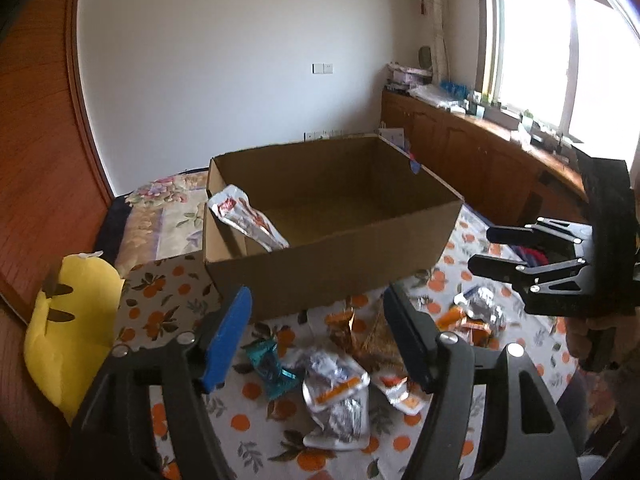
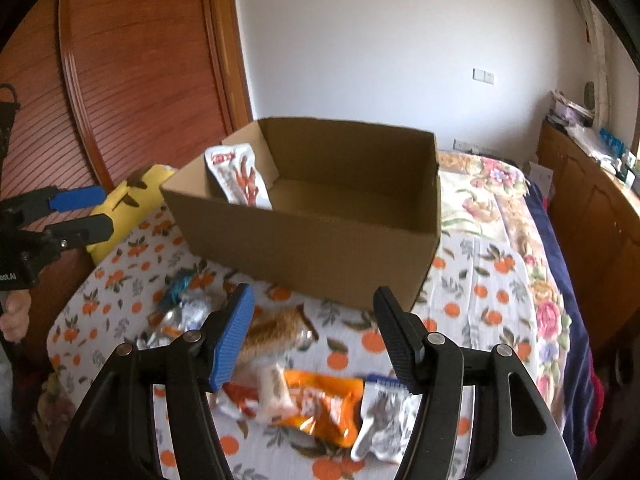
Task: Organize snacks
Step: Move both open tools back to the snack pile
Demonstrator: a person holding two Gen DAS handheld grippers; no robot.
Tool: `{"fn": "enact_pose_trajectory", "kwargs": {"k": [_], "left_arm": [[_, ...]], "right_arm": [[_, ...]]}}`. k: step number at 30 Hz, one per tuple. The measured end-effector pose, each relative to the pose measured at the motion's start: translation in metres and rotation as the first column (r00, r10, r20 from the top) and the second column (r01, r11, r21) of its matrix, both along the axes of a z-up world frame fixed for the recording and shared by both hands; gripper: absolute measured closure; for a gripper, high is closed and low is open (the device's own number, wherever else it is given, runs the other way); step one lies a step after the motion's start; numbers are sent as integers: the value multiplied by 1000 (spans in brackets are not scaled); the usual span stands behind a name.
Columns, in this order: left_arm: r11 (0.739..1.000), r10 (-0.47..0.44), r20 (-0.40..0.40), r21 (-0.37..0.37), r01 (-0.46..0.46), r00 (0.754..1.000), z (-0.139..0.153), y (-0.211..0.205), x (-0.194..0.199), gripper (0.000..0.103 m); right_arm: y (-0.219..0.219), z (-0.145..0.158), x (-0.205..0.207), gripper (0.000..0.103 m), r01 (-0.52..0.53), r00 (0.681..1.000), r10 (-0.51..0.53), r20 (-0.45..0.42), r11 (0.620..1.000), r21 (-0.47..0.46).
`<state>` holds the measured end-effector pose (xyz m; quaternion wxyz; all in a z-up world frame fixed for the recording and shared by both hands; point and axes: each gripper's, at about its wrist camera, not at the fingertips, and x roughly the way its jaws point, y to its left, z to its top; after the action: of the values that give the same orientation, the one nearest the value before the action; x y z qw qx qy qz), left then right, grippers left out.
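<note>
A plain brown cardboard box, rectangular and open-topped with matte corrugated walls, sits on a cloth printed with oranges and leaves. The cloth lies over a bed with a floral quilt. Inside the box, one glossy white packet with red print leans tilted against the left wall.

The rest of the snacks lie loose on the cloth in front of the box. From the left wrist view there is a crinkled teal wrapper, a crumpled silver foil pouch with an orange stripe, and more silver-and-orange packs further right. In the right wrist view an orange bag lies flat beside a white-and-silver pouch, with a blurred tan pack just behind.

The left gripper hovers over the pile with its fingers spread wide and nothing between them; one pad is ribbed blue, the other black. The right gripper likewise hangs above the snacks, fingers wide apart and empty.

A soft yellow plush rests at the cloth's left edge, beside a slatted reddish wooden door.
</note>
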<state>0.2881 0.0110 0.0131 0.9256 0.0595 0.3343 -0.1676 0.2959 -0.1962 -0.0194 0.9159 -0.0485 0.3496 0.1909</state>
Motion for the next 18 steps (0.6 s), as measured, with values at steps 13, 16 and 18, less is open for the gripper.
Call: {"fn": "enact_pose_trajectory", "kwargs": {"k": [13, 16, 18], "left_arm": [[999, -11, -76, -45, 8, 997, -61, -7, -17, 34], [999, 4, -88, -52, -9, 996, -74, -7, -15, 34], [998, 16, -90, -52, -20, 996, -81, -7, -13, 34]], "right_arm": [[-9, -54, -50, 34, 18, 997, -12, -82, 997, 76], [-9, -64, -59, 34, 16, 995, -5, -104, 994, 111], [-8, -71, -63, 34, 15, 993, 0, -119, 992, 125]]}}
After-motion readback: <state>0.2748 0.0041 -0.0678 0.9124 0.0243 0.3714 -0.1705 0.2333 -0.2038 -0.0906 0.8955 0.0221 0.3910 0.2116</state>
